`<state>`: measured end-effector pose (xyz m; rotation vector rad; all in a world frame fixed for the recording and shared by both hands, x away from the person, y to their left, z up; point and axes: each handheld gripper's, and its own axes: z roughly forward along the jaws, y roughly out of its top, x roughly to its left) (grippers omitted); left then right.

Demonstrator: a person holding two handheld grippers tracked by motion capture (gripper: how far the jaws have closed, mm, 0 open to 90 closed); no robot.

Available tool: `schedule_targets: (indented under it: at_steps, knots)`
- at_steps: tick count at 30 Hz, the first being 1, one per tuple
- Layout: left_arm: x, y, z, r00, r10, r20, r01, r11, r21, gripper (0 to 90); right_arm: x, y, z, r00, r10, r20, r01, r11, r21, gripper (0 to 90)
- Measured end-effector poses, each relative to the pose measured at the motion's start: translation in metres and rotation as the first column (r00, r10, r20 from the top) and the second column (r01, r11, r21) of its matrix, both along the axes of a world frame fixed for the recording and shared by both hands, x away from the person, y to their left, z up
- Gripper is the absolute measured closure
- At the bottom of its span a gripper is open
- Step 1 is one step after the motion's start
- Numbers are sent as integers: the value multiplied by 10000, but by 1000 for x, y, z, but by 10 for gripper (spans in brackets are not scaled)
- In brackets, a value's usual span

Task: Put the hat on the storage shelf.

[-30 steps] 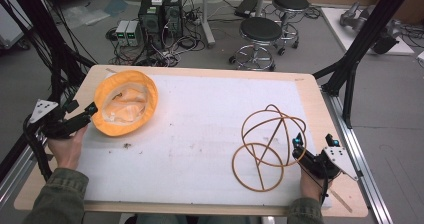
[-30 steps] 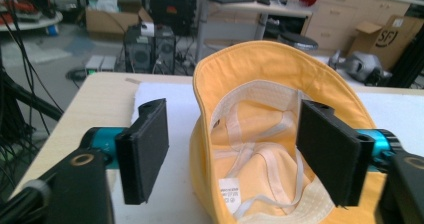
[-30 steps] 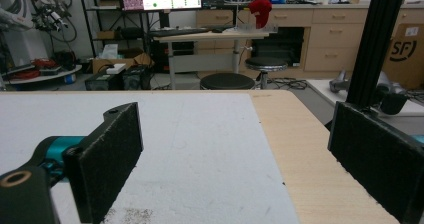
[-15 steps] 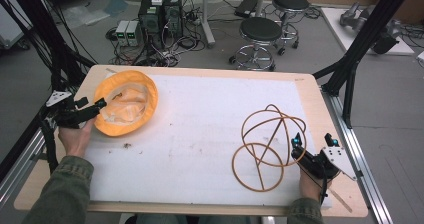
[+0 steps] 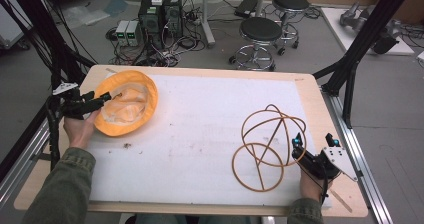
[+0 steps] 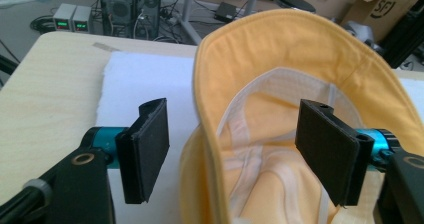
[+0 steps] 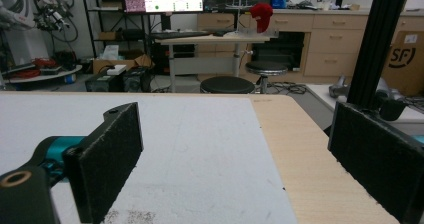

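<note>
1. At the far left of the high view, the left gripper (image 5: 102, 100) is being held at the near-left edge of the yellow hat (image 5: 126, 109). Compared with half a second ago, it has been carried up and in toward the brim; a second ago it was being held lower, by the table edge.

2. In the left gripper view, the jaws are being kept wide apart, and the hat's brim (image 6: 207, 134) is being straddled: one pad (image 6: 145, 151) is sitting outside over the white mat (image 6: 145, 79), the other inside the upturned crown. Nothing is being clamped, and whether the pads are touching the fabric cannot be told.

3. The hat is lying upside down on the mat's far-left corner, its pale lining facing up. It appears to have been nudged slightly away from the person since the earliest frame.

4. Moving right, the wire frame of hoops (image 5: 267, 146) is being left alone on the mat's near-right part, unchanged in place.

5. At the far right, the right gripper (image 5: 298, 146) is being held just beside the wire frame, where it was before. In the right gripper view its jaws are being held apart with bare mat and wooden table (image 7: 310, 154) between them.
</note>
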<state>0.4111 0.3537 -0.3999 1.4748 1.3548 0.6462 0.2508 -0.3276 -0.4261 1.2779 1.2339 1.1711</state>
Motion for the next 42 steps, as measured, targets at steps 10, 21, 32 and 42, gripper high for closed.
schedule_targets:
  at_steps: [10, 21, 32, 42]
  knots:
    - [19, 4, 5, 9987, 215, -459, -193, 9987, 470, 340, 1, 2, -1, 9998, 185, -99, -187, 9997, -138, 62]
    - [22, 8, 5, 9972, 156, -737, -116, 9984, 547, 442, 1, 2, -1, 9997, 192, -116, -193, 9997, -136, 62]
    - [16, 2, 7, 9944, -745, -750, 796, 9945, 686, 872, 1, 1, 0, 9999, 67, -147, -68, 9999, -75, 62]
    - [-13, -12, 26, 9896, -773, 1213, 645, 9922, 1063, 874, -1, 3, 0, 9998, 159, -112, -160, 9999, -42, 62]
